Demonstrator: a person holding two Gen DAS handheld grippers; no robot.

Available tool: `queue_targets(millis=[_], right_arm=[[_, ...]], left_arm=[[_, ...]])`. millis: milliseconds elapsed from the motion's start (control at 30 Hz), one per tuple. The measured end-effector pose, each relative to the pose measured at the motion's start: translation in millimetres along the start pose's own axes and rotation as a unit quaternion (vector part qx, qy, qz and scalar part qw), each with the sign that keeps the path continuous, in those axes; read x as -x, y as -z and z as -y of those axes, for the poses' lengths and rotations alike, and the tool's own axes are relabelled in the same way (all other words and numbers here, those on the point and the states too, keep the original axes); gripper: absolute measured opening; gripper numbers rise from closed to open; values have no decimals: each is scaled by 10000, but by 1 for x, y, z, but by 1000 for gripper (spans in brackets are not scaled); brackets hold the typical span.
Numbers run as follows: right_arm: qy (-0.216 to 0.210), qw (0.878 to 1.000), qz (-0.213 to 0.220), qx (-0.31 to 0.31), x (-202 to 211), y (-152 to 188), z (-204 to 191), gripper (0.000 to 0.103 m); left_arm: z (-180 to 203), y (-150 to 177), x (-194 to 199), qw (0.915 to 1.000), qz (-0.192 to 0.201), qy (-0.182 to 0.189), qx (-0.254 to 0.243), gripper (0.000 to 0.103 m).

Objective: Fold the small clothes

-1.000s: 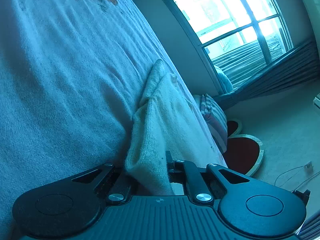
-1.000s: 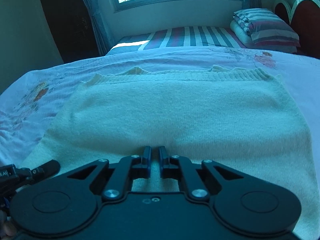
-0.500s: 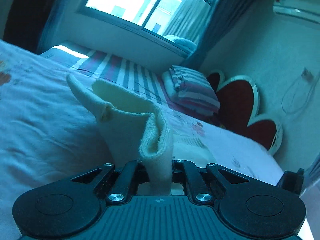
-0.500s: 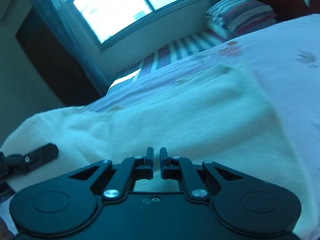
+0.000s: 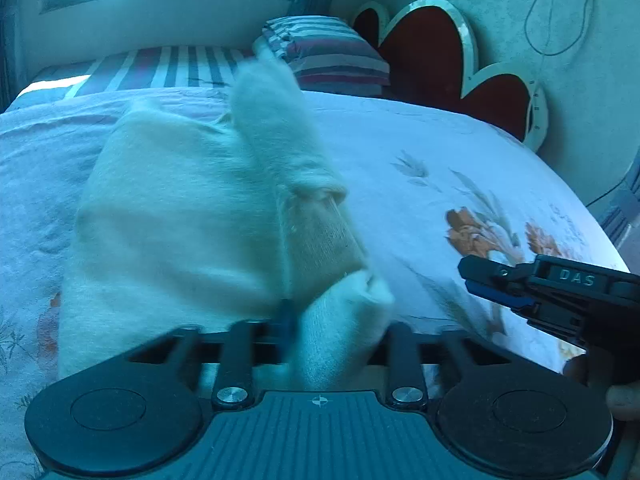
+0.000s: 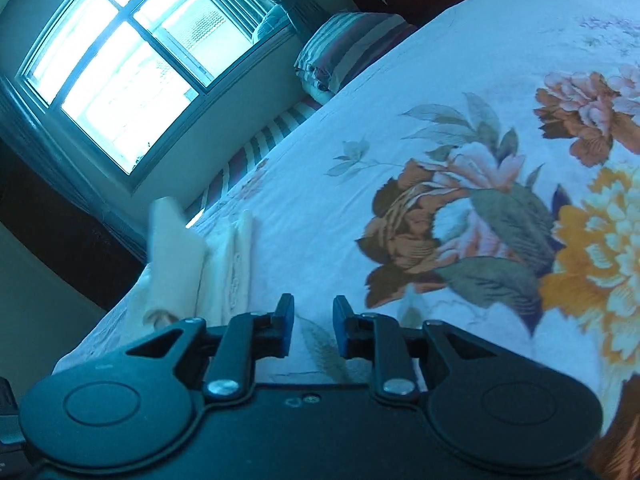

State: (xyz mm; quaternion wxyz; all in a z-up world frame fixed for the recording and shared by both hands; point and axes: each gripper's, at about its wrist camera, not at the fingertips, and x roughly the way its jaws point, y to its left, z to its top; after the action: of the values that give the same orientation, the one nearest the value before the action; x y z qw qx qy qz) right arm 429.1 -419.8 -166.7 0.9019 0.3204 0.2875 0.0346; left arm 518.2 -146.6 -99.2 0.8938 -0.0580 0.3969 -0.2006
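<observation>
Left gripper [image 5: 332,328], jaws just spread, drops the folded cream sweater [image 5: 192,216] onto the bed [image 5: 440,152]; the right gripper [image 6: 313,326], at its 3 o'clock, has jaws just parted, empty.

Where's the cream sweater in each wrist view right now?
Left wrist: cream sweater fills centre-left, a fold between the left gripper's open jaws.
Right wrist: lower left, beside the right gripper.
Shared landmark: striped pillow.
</observation>
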Motion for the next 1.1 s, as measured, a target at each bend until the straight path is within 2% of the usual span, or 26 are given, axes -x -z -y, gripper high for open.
queue_targets(millis=[33,100,167,233,333,433,533,633,700,767,833,867,933,1000,1100], right_arm=[[-12,10000,-8,25,2,-2,3,24],[-170,9998,-71,25,2,-5,6,27],[-321,9994,-127,99,0,-8,3,30],[-521,9979,-235,288,-8,-13,-10,35],[-704,9935,-451,771,-25,-14,-37,41],[-750,9887,-543,1182,-48,-16,-65,41],[-714,9854,-572,1433,-67,-17,-83,40],[-574,9845,-722,1493,-82,-15,-91,37],[-497,9812,-788,1692,-88,-10,-95,22],[-273,9766,-681,2021,-88,-4,-100,20],[-224,9770,-674,2010,-86,-6,-101,18],[-282,9762,-689,2037,-85,-9,-103,17],[-440,9733,-698,2141,-82,-14,-109,23],[-432,9762,-514,2062,-89,-29,-110,32],[-326,9825,-464,1775,-110,-53,-109,32]], left_arm=[[4,1,15,9996,180,196,48,82],[2,6,47,9975,453,545,73,83],[-9,6,71,9961,670,553,139,83],[-38,1,83,9956,883,126,299,83],[-89,-4,78,9913,992,-642,584,83],[-124,-8,60,9876,826,-1043,835,83],[-137,-9,48,9854,784,-1267,821,83],[-135,-9,27,9862,663,-1243,865,83],[-135,-5,16,9869,544,-1236,881,83],[-132,-5,5,9879,531,-1175,866,83],[-130,-13,4,9888,531,-1085,876,83],[-132,-17,8,9885,655,-981,951,83],[-140,-32,7,9876,801,-952,953,83],[-149,-49,-3,9873,820,-934,987,83],[-161,-76,-27,9874,810,-852,1057,83]])
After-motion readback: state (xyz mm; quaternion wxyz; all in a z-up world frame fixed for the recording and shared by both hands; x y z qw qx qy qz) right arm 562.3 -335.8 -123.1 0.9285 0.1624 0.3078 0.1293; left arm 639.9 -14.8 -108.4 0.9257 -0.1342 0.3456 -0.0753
